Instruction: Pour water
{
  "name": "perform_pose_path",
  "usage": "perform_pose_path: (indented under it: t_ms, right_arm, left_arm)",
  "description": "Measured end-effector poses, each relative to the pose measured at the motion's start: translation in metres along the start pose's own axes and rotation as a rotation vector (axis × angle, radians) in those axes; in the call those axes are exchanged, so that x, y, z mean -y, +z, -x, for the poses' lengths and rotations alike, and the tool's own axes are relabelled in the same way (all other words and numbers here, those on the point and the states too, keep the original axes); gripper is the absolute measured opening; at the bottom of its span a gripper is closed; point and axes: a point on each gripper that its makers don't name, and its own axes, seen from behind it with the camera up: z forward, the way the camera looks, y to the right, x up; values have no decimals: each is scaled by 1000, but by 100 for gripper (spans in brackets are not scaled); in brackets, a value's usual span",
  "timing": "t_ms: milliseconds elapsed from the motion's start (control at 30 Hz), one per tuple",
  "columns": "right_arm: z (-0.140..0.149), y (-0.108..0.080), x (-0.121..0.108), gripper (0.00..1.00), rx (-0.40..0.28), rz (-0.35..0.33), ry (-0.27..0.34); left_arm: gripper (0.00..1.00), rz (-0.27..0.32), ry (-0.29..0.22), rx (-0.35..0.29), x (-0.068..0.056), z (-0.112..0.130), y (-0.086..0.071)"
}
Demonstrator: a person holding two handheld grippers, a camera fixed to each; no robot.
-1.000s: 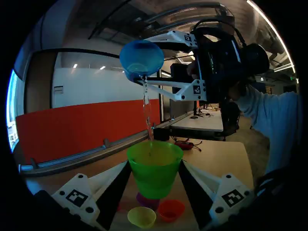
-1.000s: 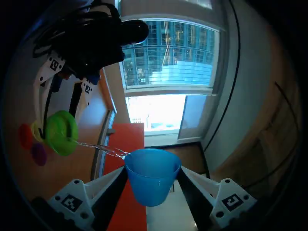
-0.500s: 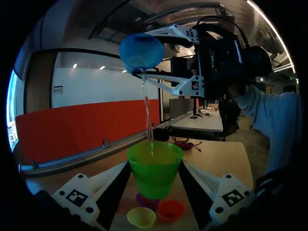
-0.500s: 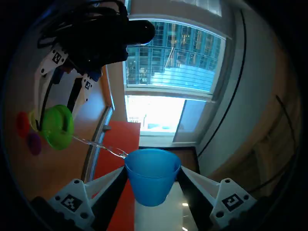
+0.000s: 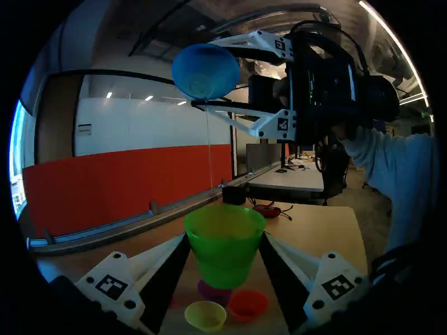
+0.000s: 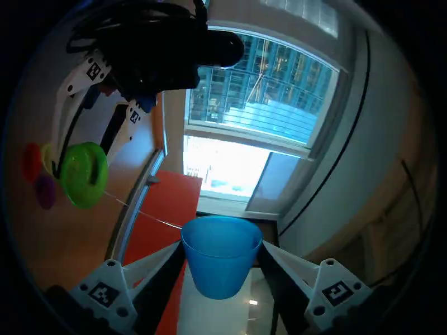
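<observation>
Left gripper view: the left tool (image 5: 224,244) is closed on a green cup (image 5: 224,231), both fingers pressing its sides. The cup stands upright, long axis vertical, mouth up, held above the wooden surface (image 5: 318,223). High over it, the right tool (image 5: 208,77) clamps a blue cup (image 5: 201,67) that is tipped over, its long axis near level and its mouth turned down toward the camera. A thin thread of water (image 5: 209,151) falls from its lower rim into the green cup.

Under the green cup lie small yellow (image 5: 205,314), orange (image 5: 248,304) and purple (image 5: 212,290) cups. A light sleeve (image 5: 391,162) reaches to the right tool.

In the right gripper view the blue cup (image 6: 221,268) sits between the right tool's (image 6: 222,251) fingers.

Black-and-white square markers (image 5: 110,286) sit on the fingers. A wall sign (image 5: 85,129) is too small to read.
</observation>
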Motion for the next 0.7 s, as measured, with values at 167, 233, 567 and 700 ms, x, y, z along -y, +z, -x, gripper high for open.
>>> perform_pose_path:
  t_ms: [167,233,567,700]
  right_arm:
    - [-5,0,1,89,-6,0,-12]
    - [-6,0,1,89,-7,1,-12]
    - [-3,0,1,89,-5,12,46]
    - [2,-2,1,89,0,21,136]
  left_arm:
    - [84,-1,-4,-4,1,-1,0]
    - [84,-2,-5,-5,1,-1,1]
    - [84,-9,-3,-9,3,-1,-1]
    - [84,-13,1,-17,4,-3,-3]
